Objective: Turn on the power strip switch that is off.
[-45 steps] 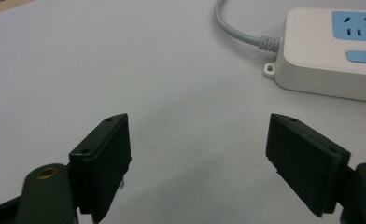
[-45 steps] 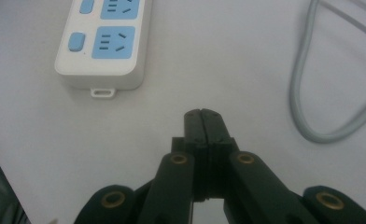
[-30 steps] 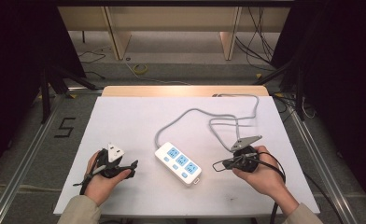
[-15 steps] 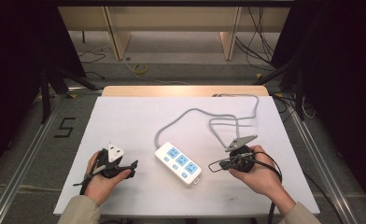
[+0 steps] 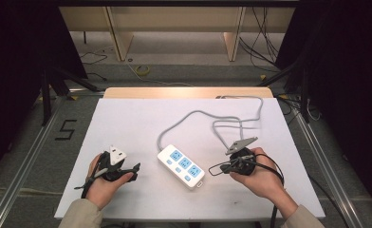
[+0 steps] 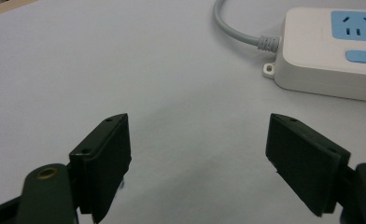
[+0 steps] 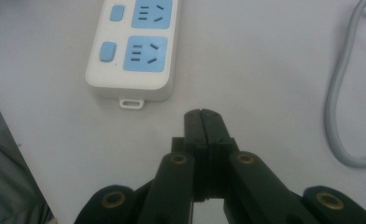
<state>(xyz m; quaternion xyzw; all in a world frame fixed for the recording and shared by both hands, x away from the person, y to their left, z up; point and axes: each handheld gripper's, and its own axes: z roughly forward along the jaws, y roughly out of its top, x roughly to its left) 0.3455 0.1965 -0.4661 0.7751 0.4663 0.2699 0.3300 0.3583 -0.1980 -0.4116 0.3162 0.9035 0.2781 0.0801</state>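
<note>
White plastic strip: three-socket power strip (image 5: 181, 166) with blue faces, mid-desk (image 5: 127, 123), between grippers
Left gripper (image 6: 197, 163): jaws spread, empty
Right gripper (image 7: 203, 122): jaws pressed together, empty
Handling: likely rigid, light, smooth; best gripped across narrow sides; grey cord (image 5: 193, 116) floppy

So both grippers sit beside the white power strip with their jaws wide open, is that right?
Not quite. The left gripper is wide open, but the right gripper view shows the right gripper with its jaws pressed together, holding nothing. Both do sit beside the white power strip.
</note>
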